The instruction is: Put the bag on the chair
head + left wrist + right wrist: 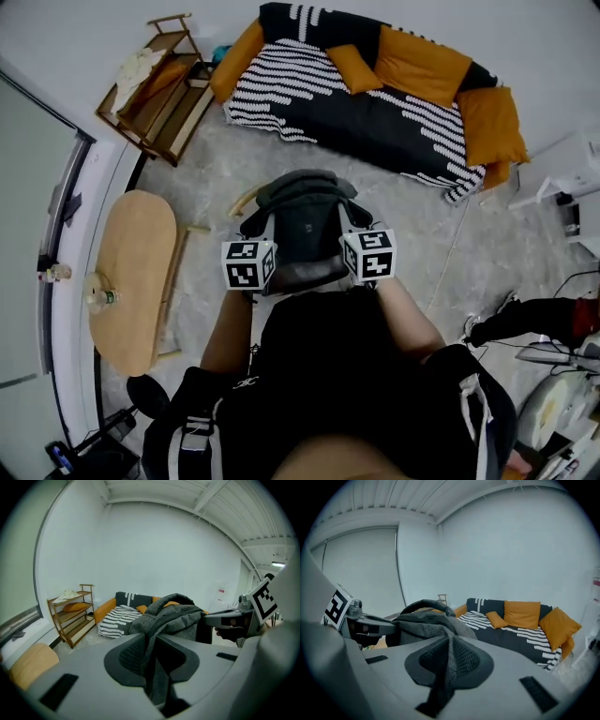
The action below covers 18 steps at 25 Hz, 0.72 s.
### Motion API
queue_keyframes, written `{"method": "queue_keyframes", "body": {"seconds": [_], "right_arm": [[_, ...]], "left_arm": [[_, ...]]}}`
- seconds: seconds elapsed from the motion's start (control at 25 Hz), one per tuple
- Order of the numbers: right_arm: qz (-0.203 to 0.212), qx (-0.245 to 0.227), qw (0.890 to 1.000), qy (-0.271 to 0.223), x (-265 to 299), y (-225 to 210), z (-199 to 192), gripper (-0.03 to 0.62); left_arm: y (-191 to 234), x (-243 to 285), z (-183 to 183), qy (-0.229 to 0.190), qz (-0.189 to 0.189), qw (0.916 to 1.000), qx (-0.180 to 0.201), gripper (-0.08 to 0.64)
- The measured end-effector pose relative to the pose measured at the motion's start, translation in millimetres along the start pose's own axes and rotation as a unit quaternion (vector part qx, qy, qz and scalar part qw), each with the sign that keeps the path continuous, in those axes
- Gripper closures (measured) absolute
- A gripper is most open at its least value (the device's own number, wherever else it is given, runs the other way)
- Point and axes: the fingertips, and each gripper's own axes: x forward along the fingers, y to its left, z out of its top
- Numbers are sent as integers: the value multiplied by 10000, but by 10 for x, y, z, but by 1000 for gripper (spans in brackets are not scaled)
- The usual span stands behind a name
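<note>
The bag hangs in the air in front of the sofa. Left gripper: jaws clamped on a fold of bag fabric. Right gripper: jaws clamped on fabric at the opposite side. The two-sided hold probably keeps the bag level for lowering. Curved wood beneath it, on the sofa's near side, may be the chair.

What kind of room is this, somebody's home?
It looks like a living room, or a mock-up of one: a sofa with orange cushions, a wooden shelf rack and an oval wooden table.
</note>
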Motion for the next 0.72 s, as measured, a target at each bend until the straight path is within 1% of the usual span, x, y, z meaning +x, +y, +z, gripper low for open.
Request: {"method": "queue_keyframes", "body": {"seconds": [0.24,0.36,0.44,0.52,0.72], "right_arm": [[-428,345,9975,437,176,-97,-489,549],[-556,501,9939,811,303,-131,-835,548],[-589,505,9917,1029,392,-137,-1076,546],[-595,427,9920,1030,439,-154,-1165,548],[-641,328,9927,969,527,-263,-1128,538]], "left_arm": [[46,318,-423,572,-354,9975,211,482],[86,462,-730,975,-489,9936,299,482],[110,541,-961,1230,-551,9902,373,482],[104,579,-1042,1189,-650,9899,412,480],[114,706,-969,1051,-900,9886,595,471]]}}
